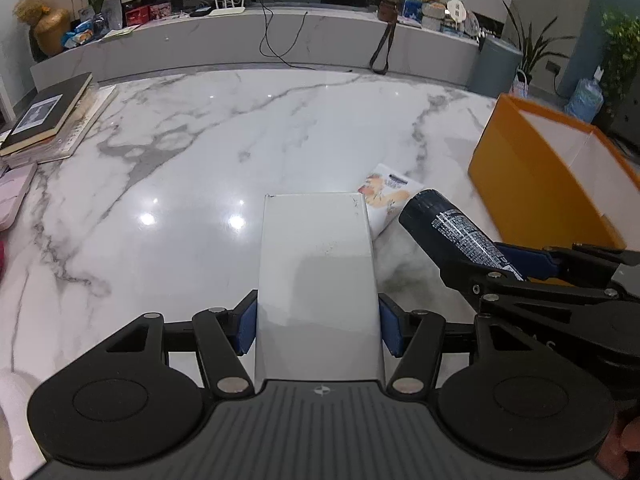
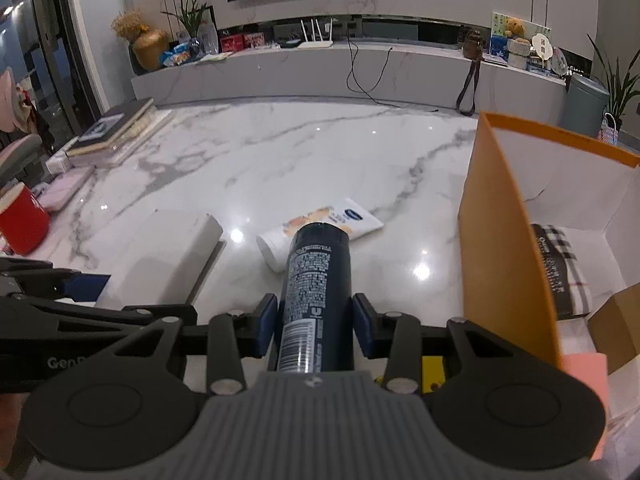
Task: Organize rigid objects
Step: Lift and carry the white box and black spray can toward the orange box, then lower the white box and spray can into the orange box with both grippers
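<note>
My left gripper (image 1: 318,326) is shut on a plain white box (image 1: 318,268) and holds it just above the marble table (image 1: 240,140). My right gripper (image 2: 314,326) is shut on a dark blue spray can (image 2: 316,280) that points forward. The can (image 1: 452,228) and the right gripper also show at the right of the left wrist view. The white box (image 2: 168,256) shows at the left of the right wrist view. A white tube (image 2: 332,222) with orange print lies on the table beyond the can. An open orange box (image 2: 508,240) stands to the right.
Inside the orange box lie a plaid-patterned item (image 2: 560,268) and a brown carton (image 2: 618,328). A stack of books (image 1: 48,120) sits at the table's far left. A red cup (image 2: 22,220) stands at the left edge. A pink case (image 1: 12,196) lies near the books.
</note>
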Demonstrator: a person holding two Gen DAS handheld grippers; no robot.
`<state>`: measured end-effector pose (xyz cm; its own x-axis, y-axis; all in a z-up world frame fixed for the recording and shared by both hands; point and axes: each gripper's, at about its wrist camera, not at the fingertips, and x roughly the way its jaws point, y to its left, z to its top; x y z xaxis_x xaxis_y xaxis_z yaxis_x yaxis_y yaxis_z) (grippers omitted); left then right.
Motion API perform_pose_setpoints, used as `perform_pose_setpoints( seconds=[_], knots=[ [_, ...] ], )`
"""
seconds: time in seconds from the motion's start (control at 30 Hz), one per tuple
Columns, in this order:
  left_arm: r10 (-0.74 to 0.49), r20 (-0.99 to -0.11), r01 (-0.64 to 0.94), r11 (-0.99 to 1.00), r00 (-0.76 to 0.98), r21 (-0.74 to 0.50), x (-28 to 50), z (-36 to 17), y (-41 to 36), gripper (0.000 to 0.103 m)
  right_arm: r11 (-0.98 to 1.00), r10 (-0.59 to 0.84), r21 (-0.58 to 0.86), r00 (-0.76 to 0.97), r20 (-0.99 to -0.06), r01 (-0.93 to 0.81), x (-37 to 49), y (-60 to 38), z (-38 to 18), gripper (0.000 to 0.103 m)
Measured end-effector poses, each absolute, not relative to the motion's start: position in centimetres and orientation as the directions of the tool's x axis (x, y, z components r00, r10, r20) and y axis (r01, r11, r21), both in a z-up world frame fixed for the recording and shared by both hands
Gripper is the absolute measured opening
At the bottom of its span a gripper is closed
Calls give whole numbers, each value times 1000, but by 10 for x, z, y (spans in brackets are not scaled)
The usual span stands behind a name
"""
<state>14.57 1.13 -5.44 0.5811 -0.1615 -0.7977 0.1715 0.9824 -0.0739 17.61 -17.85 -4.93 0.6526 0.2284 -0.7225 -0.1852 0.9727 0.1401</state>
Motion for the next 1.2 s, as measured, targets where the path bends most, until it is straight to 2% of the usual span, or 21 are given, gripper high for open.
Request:
perform_pose_setpoints(
  seconds=[0.37,0.63,0.8,1.0,1.2],
  knots=[
    [-191,-743,193,978,641,-85,132,0,-7,68,973,225,120,711,-666,-196,154,-199,0,41],
    [-273,-727,247,958,631,-146,133,34,-38,69,976,210,95,746,-632,-194,144,-239,41,41],
    [-353,-723,304,930,594,-205,144,48,-68,69,980,191,83,736,-649,-181,143,-275,59,41],
    [-411,-732,371,900,544,-230,162,52,-116,69,986,122,2,717,-686,-166,147,-318,72,40],
    [-493,-735,413,856,467,-312,180,45,-166,69,988,42,-73,703,-710,-132,156,-358,76,40]
  ],
)
